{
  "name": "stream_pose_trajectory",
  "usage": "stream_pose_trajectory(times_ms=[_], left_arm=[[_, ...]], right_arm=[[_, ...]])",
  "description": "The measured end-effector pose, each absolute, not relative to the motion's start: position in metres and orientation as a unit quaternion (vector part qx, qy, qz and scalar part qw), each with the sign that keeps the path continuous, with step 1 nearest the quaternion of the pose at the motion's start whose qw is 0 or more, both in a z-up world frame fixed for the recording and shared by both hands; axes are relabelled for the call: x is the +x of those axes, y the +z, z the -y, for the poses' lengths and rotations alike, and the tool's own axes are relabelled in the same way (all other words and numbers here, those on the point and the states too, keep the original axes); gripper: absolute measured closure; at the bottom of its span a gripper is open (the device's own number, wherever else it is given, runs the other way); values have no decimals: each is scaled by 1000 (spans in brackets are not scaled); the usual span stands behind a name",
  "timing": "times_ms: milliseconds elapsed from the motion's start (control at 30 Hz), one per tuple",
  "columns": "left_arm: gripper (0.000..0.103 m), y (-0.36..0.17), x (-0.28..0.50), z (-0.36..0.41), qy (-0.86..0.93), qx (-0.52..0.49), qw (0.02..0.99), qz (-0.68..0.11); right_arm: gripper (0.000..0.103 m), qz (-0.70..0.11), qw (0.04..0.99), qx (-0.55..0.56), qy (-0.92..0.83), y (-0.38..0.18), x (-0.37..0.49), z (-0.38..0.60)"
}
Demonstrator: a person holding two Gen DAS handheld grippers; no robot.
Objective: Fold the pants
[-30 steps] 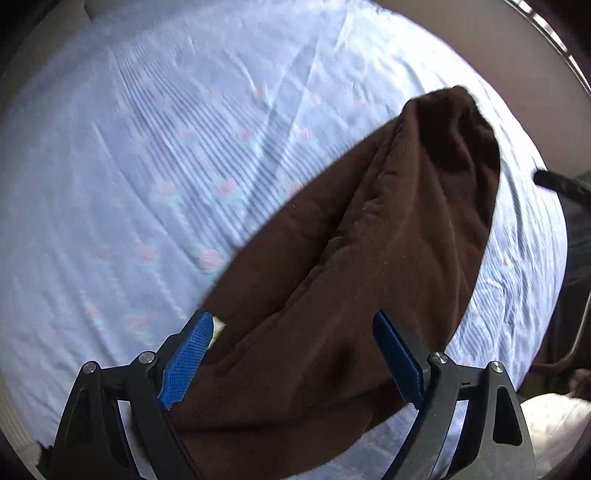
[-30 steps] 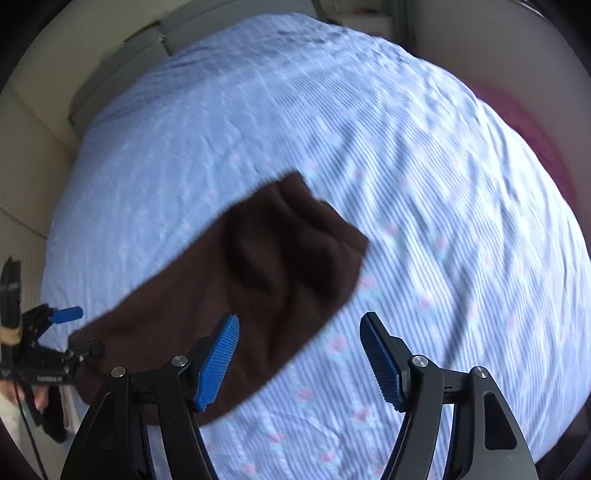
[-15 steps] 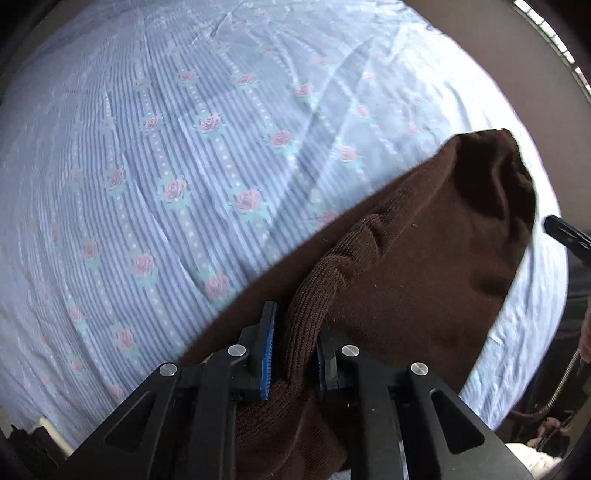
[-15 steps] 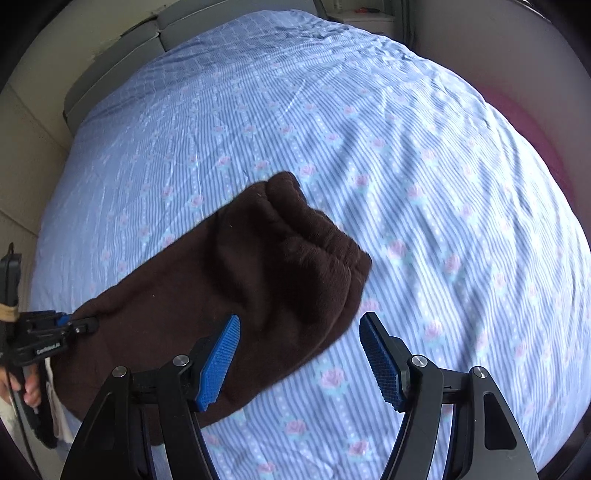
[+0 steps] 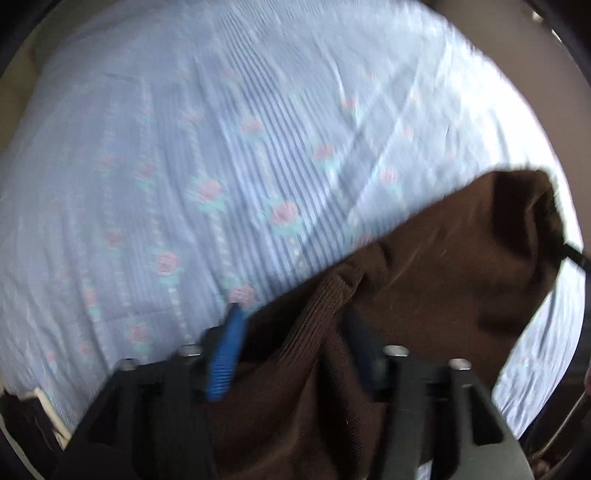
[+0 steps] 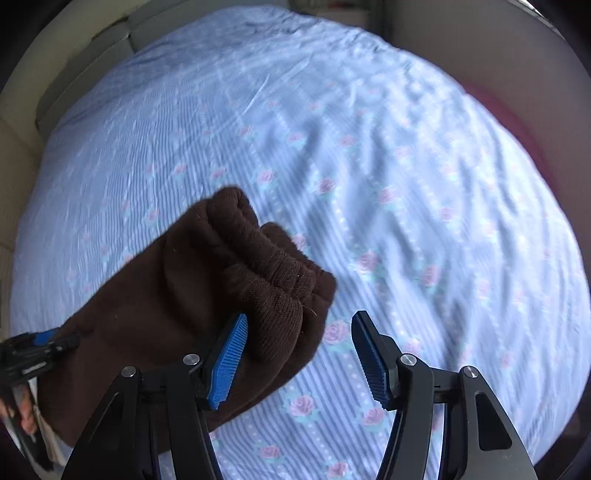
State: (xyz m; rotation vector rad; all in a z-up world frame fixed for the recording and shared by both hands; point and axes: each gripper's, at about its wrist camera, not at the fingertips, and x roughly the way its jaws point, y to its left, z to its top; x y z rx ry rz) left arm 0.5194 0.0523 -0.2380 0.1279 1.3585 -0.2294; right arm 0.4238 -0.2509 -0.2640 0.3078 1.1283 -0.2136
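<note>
Dark brown knit pants (image 5: 424,280) lie on a bed with a blue striped, rose-patterned sheet (image 5: 221,147). My left gripper (image 5: 291,347) is open, with a bunched ridge of the pants' fabric lying loose between its blue pads; the view is blurred. In the right wrist view the pants (image 6: 177,295) stretch from lower left to their gathered elastic end (image 6: 280,273). My right gripper (image 6: 299,354) is open just over that end, its left pad (image 6: 227,362) against the fabric. The left gripper (image 6: 40,350) shows at the far left edge.
The sheet (image 6: 406,184) spreads wide to the right and far side of the pants. A beige headboard or wall (image 6: 92,33) stands at the far end. A pink object (image 6: 513,118) lies beyond the bed's right edge.
My left gripper, shut on a fold of the pants half a second ago, has opened. My right gripper has moved closer to the pants' gathered end.
</note>
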Motion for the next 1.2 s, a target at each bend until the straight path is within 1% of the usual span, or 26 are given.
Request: stream_pose_trajectory(times_ms=[33,67,100,200,267,433,633,767,967,1033,1067,1133,1167,1200], left_arm=[[38,-218,506,-60,-107,47,792,-599],[31,-204,495,-68,-105,36,806,-581],[27,-190,481,-79,-100,21,819,-565],[23,-166,439,-119,-71,-19,839,-539],[23,-163,404,-147,-47,-44,841,-538],[23,-192,334,-193,3,-105,822,-560],[24,-232,291,-254,65,-238,789,-562],[24,-259,291,-267,64,-332,763,-550],[23,-291,308,-268,59,-419,729,-539],[22,-305,314,-266,51,-446,712,-541],[19,-312,316,-263,44,-461,702,-541],[16,-320,323,-259,33,-480,688,-543],[16,-324,329,-256,26,-487,681,-546],[24,-327,335,-254,27,-485,678,-552]], right_arm=[[42,-526,835,139,-86,-256,417,243],[42,-521,842,128,-65,-246,409,229],[42,-518,846,116,-44,-238,400,216],[42,-526,843,110,26,-231,377,178],[42,-541,830,112,77,-238,361,150],[42,-586,788,83,171,-277,332,81],[42,-622,755,42,203,-314,329,30],[42,-622,756,35,204,-318,337,15],[42,-619,759,17,204,-317,348,8],[42,-619,758,22,204,-319,351,12],[42,-620,757,26,204,-320,352,14],[42,-622,755,32,206,-321,354,16],[42,-622,754,32,208,-320,355,17],[42,-622,754,28,208,-320,357,16]])
